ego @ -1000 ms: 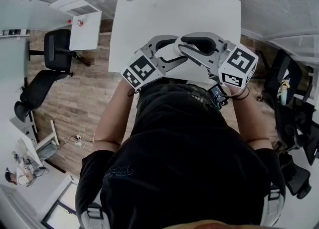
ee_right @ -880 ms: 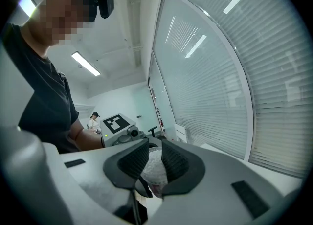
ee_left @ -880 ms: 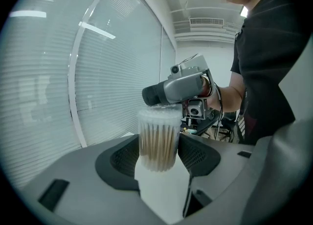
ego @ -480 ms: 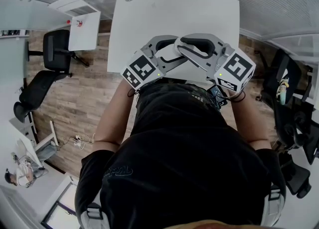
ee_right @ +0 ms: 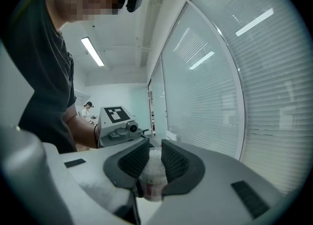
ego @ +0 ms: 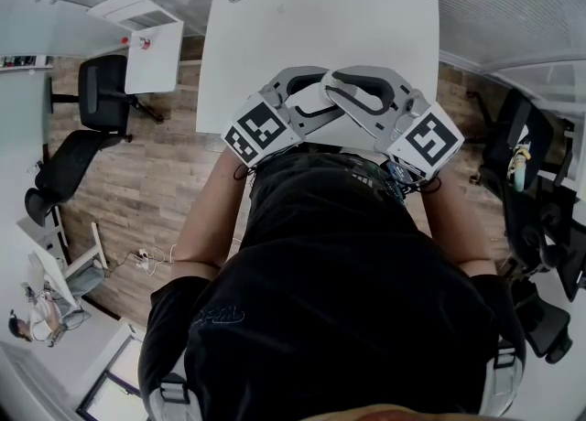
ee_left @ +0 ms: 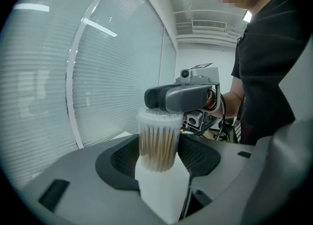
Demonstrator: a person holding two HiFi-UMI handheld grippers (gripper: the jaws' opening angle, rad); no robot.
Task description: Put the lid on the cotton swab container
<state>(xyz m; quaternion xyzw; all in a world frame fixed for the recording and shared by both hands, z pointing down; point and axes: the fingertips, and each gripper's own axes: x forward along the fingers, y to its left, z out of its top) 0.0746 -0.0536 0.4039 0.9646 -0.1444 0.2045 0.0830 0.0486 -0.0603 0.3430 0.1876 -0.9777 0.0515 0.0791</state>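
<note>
Cotton swab container (ee_left: 157, 143) is gripped at its lower part between the widely spread jaws of the left gripper (ee_left: 160, 159), over the near edge of the white table (ego: 311, 35). Its translucent lid (ee_left: 159, 117), at the top, is clamped by the narrowly set right gripper (ee_right: 153, 165).

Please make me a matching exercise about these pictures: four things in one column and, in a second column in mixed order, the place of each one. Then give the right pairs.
Things
1. cotton swab container
2. lid
3. black office chair
4. white table

Places
A. on the wooden floor, left of the table in the head view
B. between the jaws of the left tool
C. in front of the person, below both tools in the head view
D. between the jaws of the right tool, at the top of the container

Pairs: 1-B, 2-D, 3-A, 4-C
</note>
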